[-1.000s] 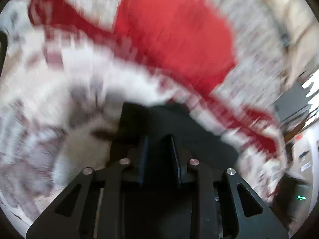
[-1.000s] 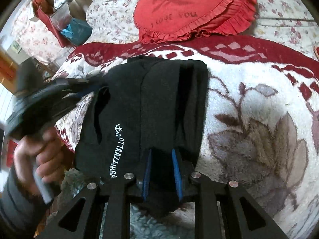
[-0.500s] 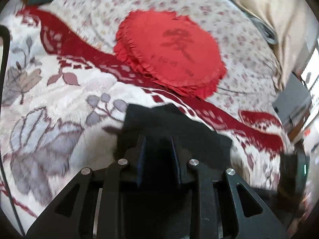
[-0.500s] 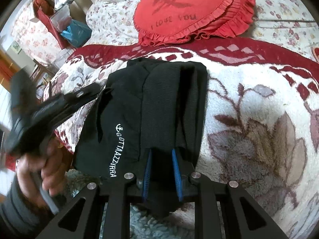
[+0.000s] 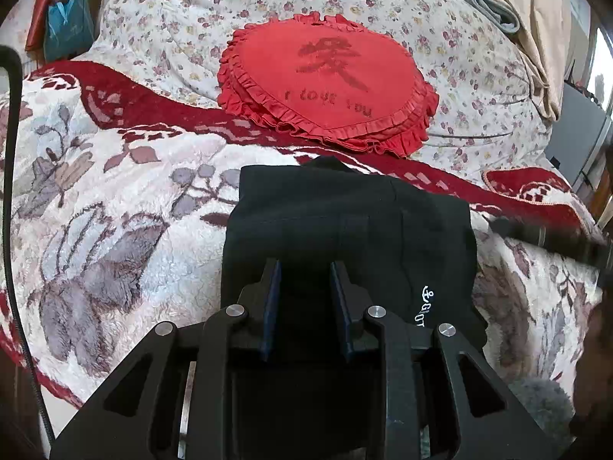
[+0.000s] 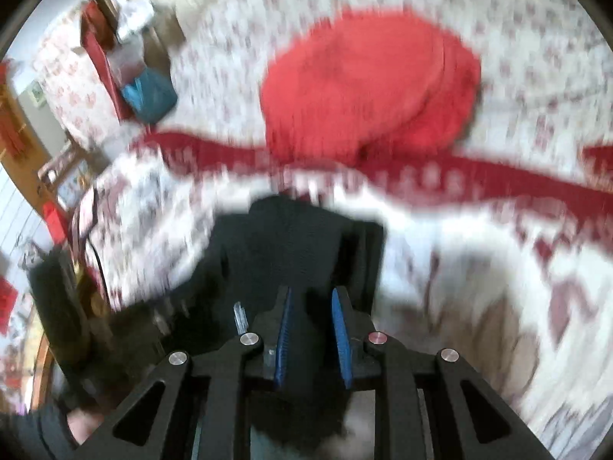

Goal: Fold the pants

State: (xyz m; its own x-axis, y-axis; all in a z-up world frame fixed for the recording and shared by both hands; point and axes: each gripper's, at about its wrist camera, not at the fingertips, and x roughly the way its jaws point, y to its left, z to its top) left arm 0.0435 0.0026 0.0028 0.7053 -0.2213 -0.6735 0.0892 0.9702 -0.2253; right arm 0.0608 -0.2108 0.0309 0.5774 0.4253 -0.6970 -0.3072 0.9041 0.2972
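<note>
The black pants (image 5: 345, 226) lie folded into a compact block on the floral blanket (image 5: 115, 207), white lettering at their right edge. My left gripper (image 5: 305, 268) hovers at the near edge of the pants, its fingers slightly apart with black cloth showing between them; I cannot tell if it grips. In the blurred right wrist view the pants (image 6: 291, 245) lie ahead and my right gripper (image 6: 310, 295) sits at their near edge, fingers slightly apart over the cloth. The right gripper shows blurred at the right of the left wrist view (image 5: 551, 241).
A red heart-shaped cushion (image 5: 325, 76) rests on a flowered quilt (image 5: 184, 11) beyond the pants. A red-bordered blanket edge runs between them. A blue bag (image 6: 149, 96) and red items stand at the far left. A black cable (image 5: 9, 191) hangs at the left.
The left gripper swung from the pants' side to their near edge and steadied. The right gripper, still before, is now moving and its view is blurred.
</note>
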